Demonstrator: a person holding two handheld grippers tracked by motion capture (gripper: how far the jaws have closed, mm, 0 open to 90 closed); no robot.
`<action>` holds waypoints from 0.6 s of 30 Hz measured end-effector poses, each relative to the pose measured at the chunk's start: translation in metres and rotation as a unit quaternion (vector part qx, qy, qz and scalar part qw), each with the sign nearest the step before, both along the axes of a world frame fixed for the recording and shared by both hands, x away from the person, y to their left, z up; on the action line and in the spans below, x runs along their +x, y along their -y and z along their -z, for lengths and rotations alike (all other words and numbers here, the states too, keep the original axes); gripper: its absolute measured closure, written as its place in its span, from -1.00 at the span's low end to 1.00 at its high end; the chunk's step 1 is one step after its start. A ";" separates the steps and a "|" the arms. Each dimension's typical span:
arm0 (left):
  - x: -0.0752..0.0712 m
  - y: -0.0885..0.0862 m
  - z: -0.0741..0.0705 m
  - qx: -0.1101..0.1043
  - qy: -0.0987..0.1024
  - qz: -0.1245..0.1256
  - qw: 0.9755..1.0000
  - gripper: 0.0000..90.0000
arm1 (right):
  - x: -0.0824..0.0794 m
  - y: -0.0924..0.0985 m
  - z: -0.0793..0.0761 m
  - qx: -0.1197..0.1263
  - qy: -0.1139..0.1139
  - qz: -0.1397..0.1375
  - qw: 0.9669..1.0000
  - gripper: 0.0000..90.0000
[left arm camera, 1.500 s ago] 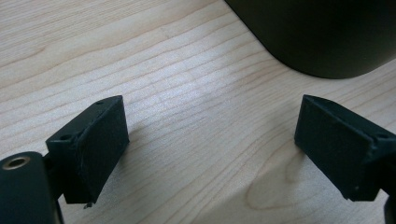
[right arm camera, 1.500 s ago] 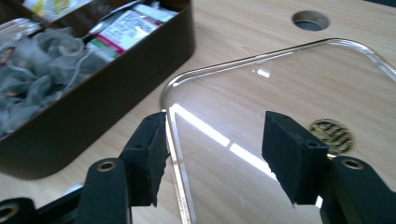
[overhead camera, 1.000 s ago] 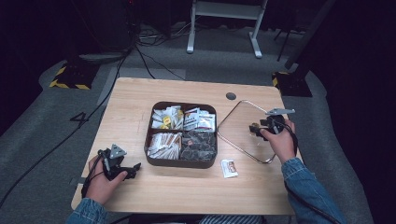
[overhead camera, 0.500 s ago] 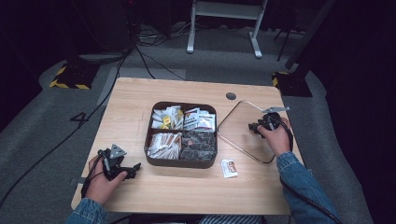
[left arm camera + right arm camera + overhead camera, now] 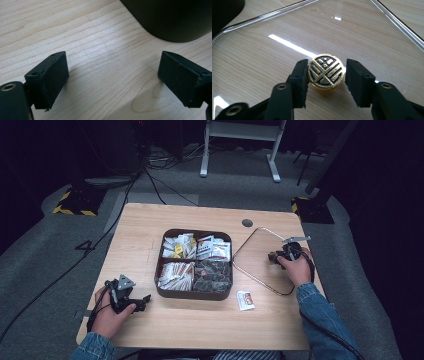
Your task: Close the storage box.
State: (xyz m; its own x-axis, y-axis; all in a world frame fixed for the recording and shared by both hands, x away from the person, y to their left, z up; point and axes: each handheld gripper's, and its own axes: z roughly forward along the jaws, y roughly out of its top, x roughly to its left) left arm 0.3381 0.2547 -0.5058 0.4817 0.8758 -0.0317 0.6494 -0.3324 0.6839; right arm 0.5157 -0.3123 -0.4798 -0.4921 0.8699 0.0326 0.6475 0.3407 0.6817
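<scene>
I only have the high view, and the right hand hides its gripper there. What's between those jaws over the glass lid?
Observer: A round gold-and-black knob on the clear lid sits between the right gripper's jaws.
Operator: Clamped?
Observer: I cannot tell. One jaw touches the knob and the other looks a sliver off it.
Operator: And the left gripper?
Observer: The left gripper has its jaws wide apart over bare table, with the dark tray's corner just ahead.
</scene>
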 end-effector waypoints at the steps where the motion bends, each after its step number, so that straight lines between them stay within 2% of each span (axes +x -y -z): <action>1: 0.000 0.000 0.000 0.000 0.000 0.000 1.000 -0.78 | 0.000 -0.001 0.000 0.001 -0.002 0.000 1.000 0.29; 11: 0.000 0.000 0.000 0.000 0.000 0.000 1.000 -0.78 | -0.002 -0.004 0.001 -0.012 0.016 -0.003 1.000 0.31; 18: 0.000 0.000 0.000 0.000 0.000 0.000 1.000 -0.78 | -0.003 -0.004 0.001 -0.017 0.021 -0.002 1.000 0.31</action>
State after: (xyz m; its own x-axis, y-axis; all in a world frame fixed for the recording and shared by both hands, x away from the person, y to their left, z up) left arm 0.3381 0.2548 -0.5057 0.4817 0.8758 -0.0315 0.6495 -0.3327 0.6838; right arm 0.5125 -0.3085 -0.4807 -0.4960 0.8681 -0.0179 0.6175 0.3671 0.6956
